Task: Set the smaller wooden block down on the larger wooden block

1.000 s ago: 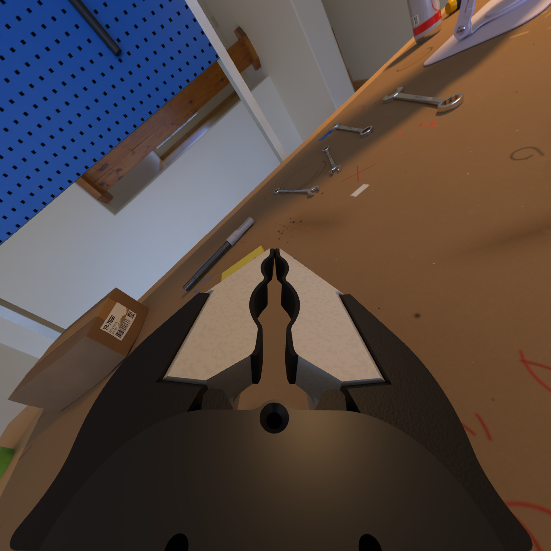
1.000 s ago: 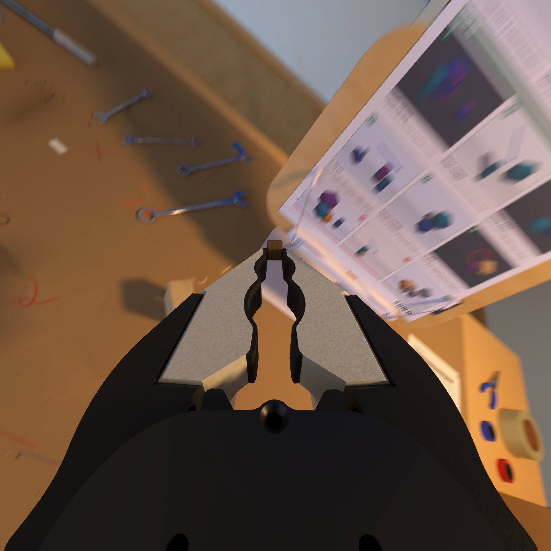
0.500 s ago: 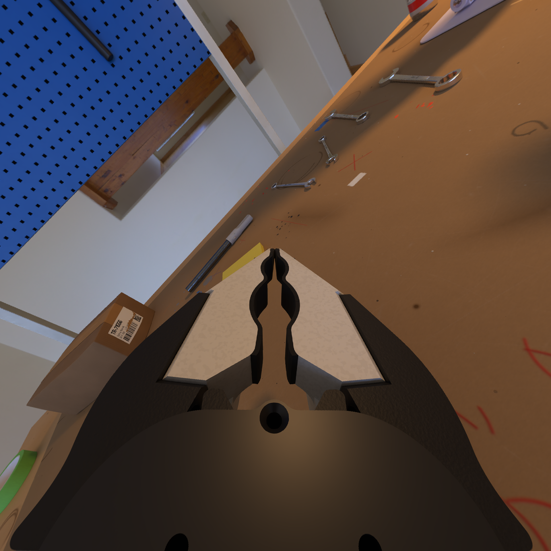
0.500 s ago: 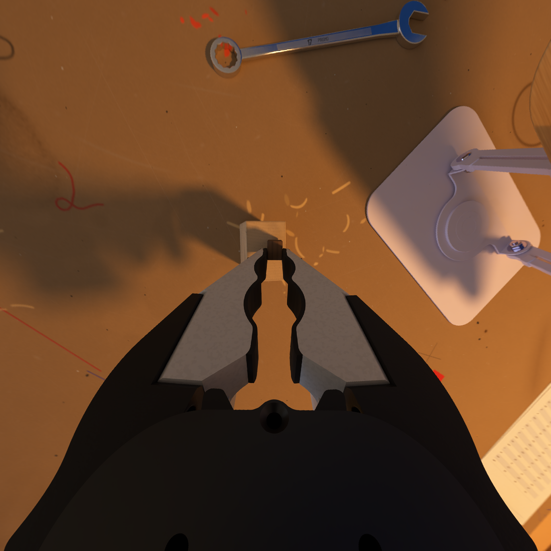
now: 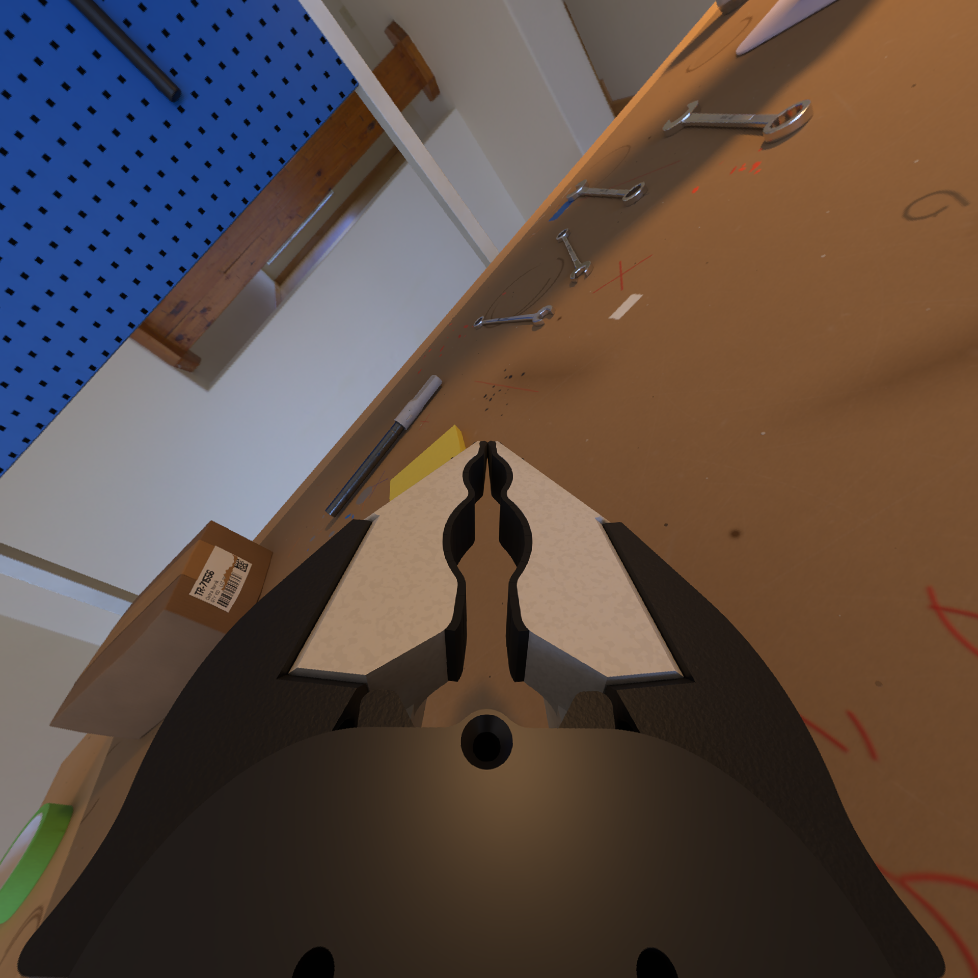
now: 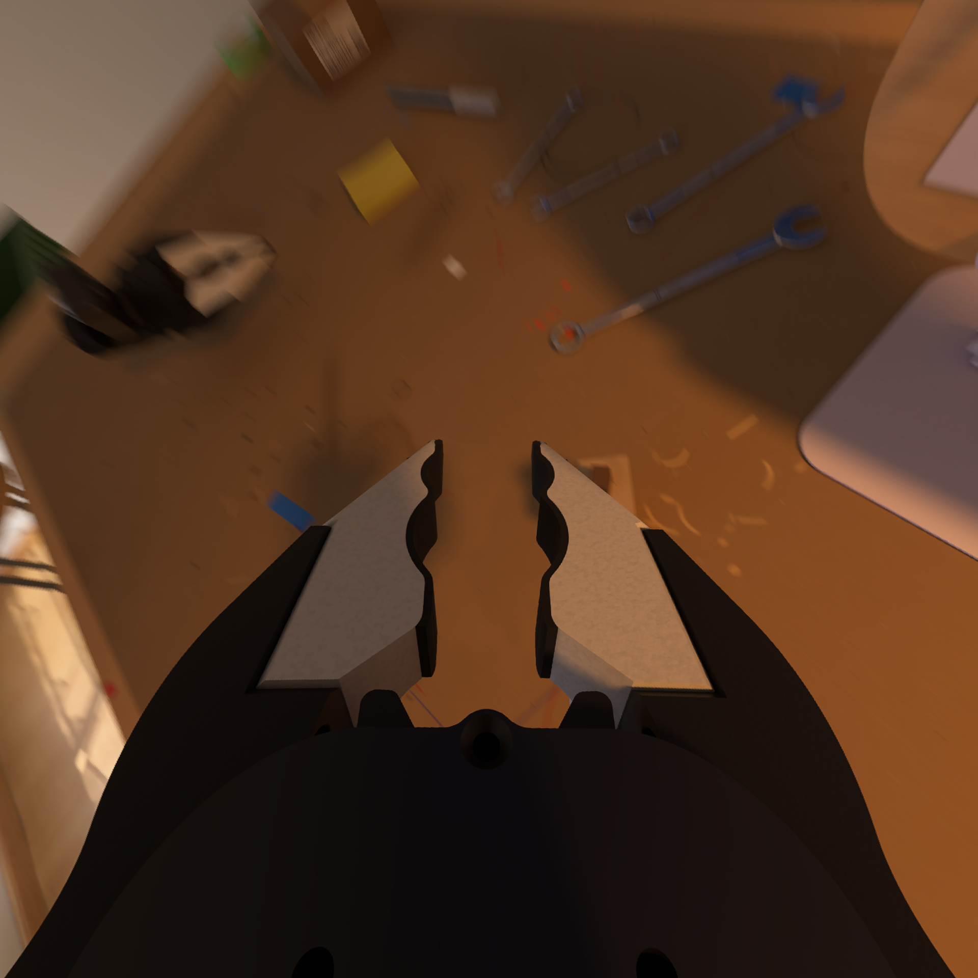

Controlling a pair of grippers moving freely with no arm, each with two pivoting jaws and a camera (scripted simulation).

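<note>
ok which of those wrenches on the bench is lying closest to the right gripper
The longest wrench, with the blue open end and its ring end by the red marks. It lies nearest the open right gripper; the other three wrenches sit farther off.

Both grippers alike: left gripper (image 5: 487, 444) & right gripper (image 6: 487, 442) have matte black rounded body, round hole at centre, 2 dark oval holes low down; pale speckled finger plates w/ wavy black inner edges

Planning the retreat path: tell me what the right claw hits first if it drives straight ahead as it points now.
Probably the bare workbench top. The right claw stands open with nothing between its fingers. The larger wooden block lies right of that line, half hidden. The picture is blurred, so depth is uncertain.
</note>
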